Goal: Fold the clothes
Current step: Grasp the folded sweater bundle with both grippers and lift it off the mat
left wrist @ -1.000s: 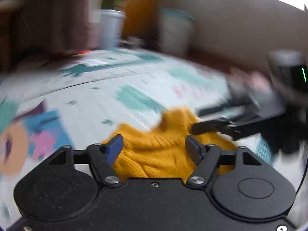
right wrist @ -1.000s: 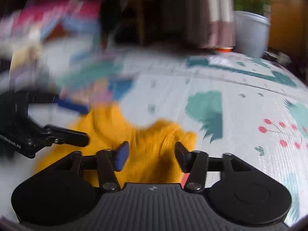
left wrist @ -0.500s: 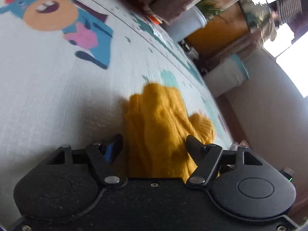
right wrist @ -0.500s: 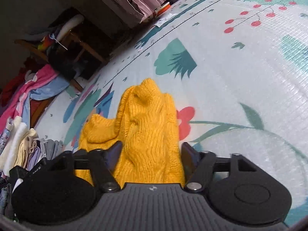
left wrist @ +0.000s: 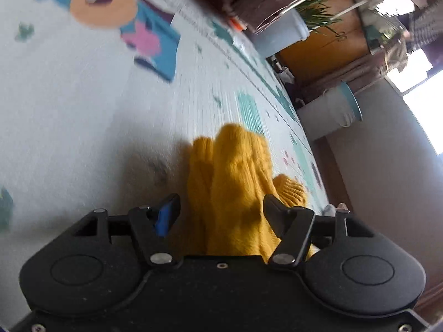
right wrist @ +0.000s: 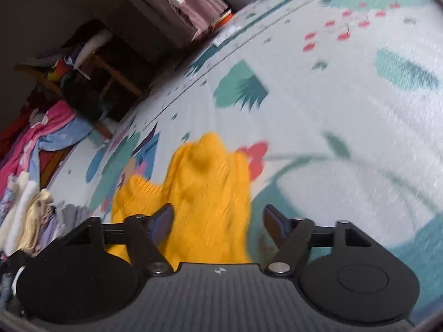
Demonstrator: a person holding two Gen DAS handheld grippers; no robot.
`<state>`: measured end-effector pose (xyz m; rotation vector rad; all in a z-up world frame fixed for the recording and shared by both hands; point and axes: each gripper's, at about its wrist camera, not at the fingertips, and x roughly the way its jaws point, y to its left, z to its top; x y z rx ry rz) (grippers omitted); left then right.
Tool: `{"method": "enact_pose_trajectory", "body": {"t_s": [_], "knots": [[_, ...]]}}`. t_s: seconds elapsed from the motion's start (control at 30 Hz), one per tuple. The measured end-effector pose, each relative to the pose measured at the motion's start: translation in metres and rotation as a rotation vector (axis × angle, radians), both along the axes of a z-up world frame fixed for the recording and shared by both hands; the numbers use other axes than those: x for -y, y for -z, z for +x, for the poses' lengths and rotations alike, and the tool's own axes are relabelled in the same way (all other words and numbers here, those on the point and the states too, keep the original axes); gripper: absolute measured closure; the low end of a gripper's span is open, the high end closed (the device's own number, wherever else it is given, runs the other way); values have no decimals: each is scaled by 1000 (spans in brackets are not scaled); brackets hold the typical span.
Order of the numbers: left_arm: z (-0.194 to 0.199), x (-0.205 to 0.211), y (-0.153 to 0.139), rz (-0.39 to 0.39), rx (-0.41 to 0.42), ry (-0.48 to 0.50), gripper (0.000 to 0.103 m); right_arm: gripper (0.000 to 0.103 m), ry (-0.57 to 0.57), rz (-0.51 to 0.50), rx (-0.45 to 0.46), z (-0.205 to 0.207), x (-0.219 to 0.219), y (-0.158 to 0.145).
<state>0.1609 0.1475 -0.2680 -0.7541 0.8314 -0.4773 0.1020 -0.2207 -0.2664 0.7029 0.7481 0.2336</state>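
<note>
A mustard-yellow knitted sweater (left wrist: 232, 171) lies bunched on the patterned play mat (left wrist: 83, 110). In the left wrist view my left gripper (left wrist: 221, 213) straddles a ridge of it. Its jaws are opening, and a thin gap shows beside the blue left pad (left wrist: 166, 218). The right wrist view shows the same sweater (right wrist: 205, 182) on the mat (right wrist: 346, 105), with my right gripper (right wrist: 217, 221) around its near fold. Those jaws are opening too, and the right finger (right wrist: 272, 221) stands clear of the knit. Both views are tilted. Neither gripper appears in the other's view.
Past the mat's far edge stand a white bucket (left wrist: 329, 113), a potted plant (left wrist: 285, 30) and an orange cabinet (left wrist: 324, 44). On the other side lie a heap of folded clothes (right wrist: 25, 218) and pink and blue fabric (right wrist: 47, 132), with a wooden stool (right wrist: 110, 77) and curtains (right wrist: 180, 0).
Both views have rolled to a tilt and sunk closer to the mat. The other gripper has left each view. The right fingers now stand wider around the sweater fold.
</note>
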Motion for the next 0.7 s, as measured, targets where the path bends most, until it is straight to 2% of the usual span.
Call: {"method": "enact_pose_trajectory", "body": {"t_s": [0.1, 0.17, 0.2, 0.27, 0.3, 0.43, 0.53, 0.63, 0.7], "knots": [[5, 8, 9, 0, 10, 53, 37, 24, -18, 14, 14, 5, -1, 8], [4, 16, 12, 19, 42, 62, 38, 27, -33, 17, 27, 4, -5, 12], [4, 20, 14, 29, 57, 67, 45, 30, -23, 24, 31, 1, -5, 14], [3, 21, 21, -34, 6, 57, 56, 44, -2, 62, 22, -4, -5, 17], [1, 22, 22, -49, -13, 48, 57, 47, 3, 94, 7, -7, -7, 19], [-13, 14, 25, -140, -117, -8, 62, 48, 21, 115, -38, -16, -19, 17], [-26, -1, 23, -213, -182, -60, 64, 52, -23, 144, -63, -12, -21, 12], [-38, -23, 9, -264, -188, -137, 65, 53, -99, 184, -61, -5, -31, 1], [-40, -38, -9, -287, -151, -194, 65, 53, -159, 185, -35, 7, -47, -15]]}}
